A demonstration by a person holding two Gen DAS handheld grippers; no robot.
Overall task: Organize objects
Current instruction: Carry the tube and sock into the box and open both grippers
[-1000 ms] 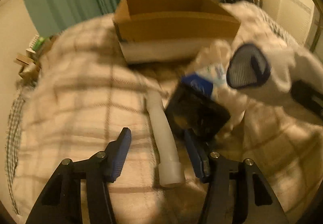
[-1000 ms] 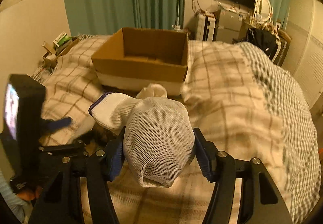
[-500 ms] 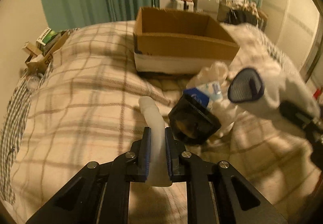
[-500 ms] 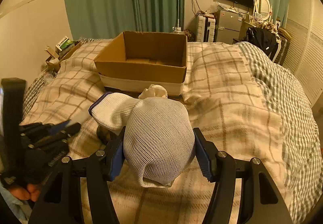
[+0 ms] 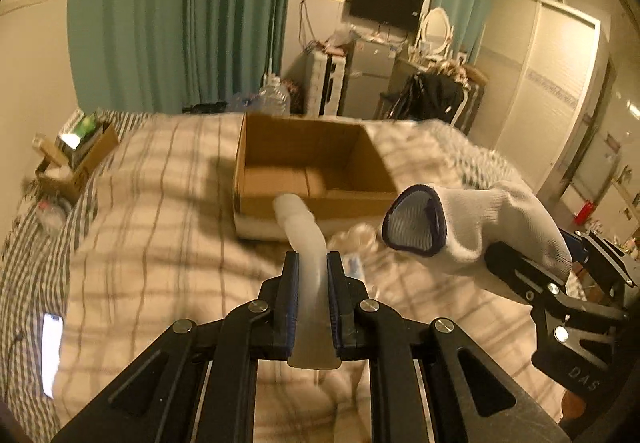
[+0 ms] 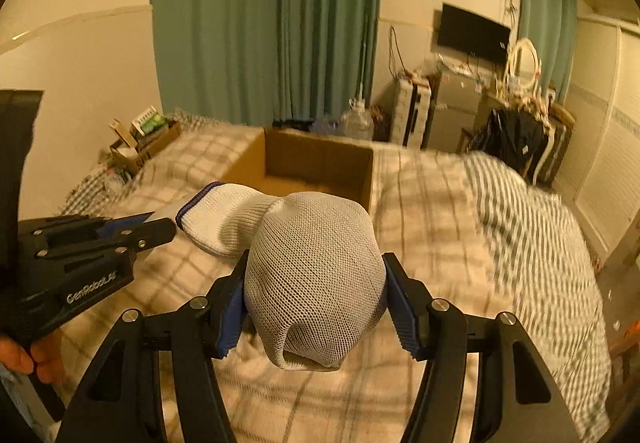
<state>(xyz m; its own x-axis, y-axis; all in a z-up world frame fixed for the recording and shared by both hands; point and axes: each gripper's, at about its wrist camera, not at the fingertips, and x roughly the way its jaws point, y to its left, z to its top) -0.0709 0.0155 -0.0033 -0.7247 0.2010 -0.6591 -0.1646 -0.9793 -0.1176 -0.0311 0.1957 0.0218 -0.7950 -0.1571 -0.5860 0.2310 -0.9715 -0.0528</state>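
From the left wrist camera, the left gripper [image 5: 313, 275] is clamped on a pale, bent plastic tube [image 5: 304, 231], held above the plaid blanket [image 5: 160, 227] with its far end pointing toward the open cardboard box [image 5: 312, 171] on the bed. To the right, the right gripper [image 5: 532, 275] carries a white sock [image 5: 480, 227] — its dark-edged opening faces the camera. A lit phone [image 5: 51, 347] lies on the blanket at far left.

From the right wrist camera, the right gripper [image 6: 316, 303] pinches the sock [image 6: 312, 263] between its blue pads [image 6: 402, 311], the mesh toe bulging toward the lens and the ribbed cuff pointing left. The box [image 6: 316, 163] sits beyond it. The left gripper [image 6: 132, 231] shows at left — the tube is barely visible there.
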